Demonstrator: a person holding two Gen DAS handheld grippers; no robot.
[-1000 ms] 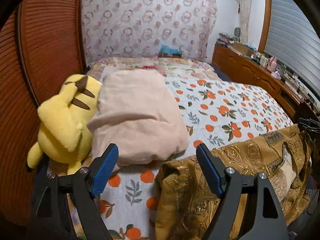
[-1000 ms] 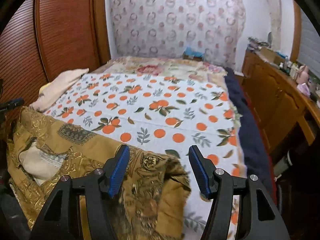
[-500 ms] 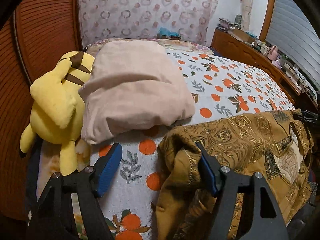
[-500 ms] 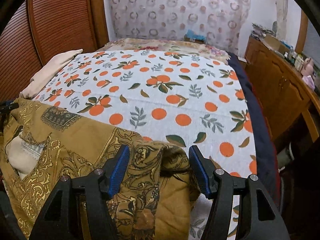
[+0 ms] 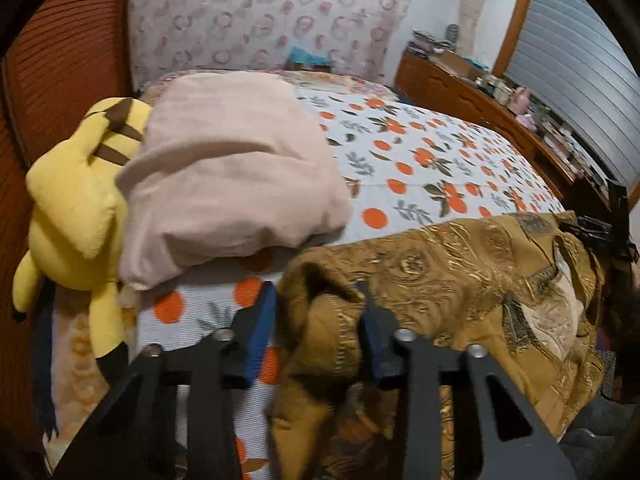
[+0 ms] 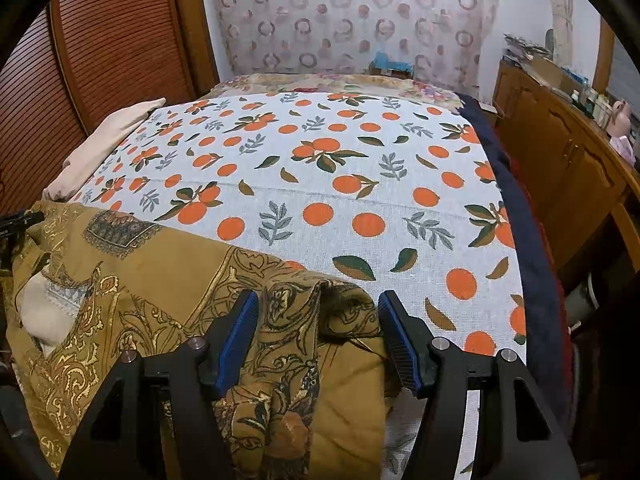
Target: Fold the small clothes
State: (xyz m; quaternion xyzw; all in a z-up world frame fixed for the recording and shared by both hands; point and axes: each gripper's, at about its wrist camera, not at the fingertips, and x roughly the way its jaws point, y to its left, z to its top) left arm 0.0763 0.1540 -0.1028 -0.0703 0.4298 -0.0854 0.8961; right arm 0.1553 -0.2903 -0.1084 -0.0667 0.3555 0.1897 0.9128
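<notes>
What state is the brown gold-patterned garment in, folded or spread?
Neither, quite: the brown gold-patterned garment lies partly spread across the orange-print bedsheet, corners bunched between the left gripper and right gripper, both open.

The bed (image 6: 360, 184), under an orange-print sheet, carries a brown patterned garment (image 6: 160, 276), pink pillow (image 5: 232, 168) and yellow plush (image 5: 76, 208).

The left gripper (image 5: 318, 316) has its jaws partly apart around a bunched corner of the garment (image 5: 460, 280) (brown with gold patterning), which lies across the near edge of the bedspread (image 5: 420, 168). A pink pillow (image 5: 228, 176) rests just beyond, touching a yellow plush (image 5: 76, 216) at the left. The right gripper (image 5: 608, 228) shows at the garment's far corner.
</notes>
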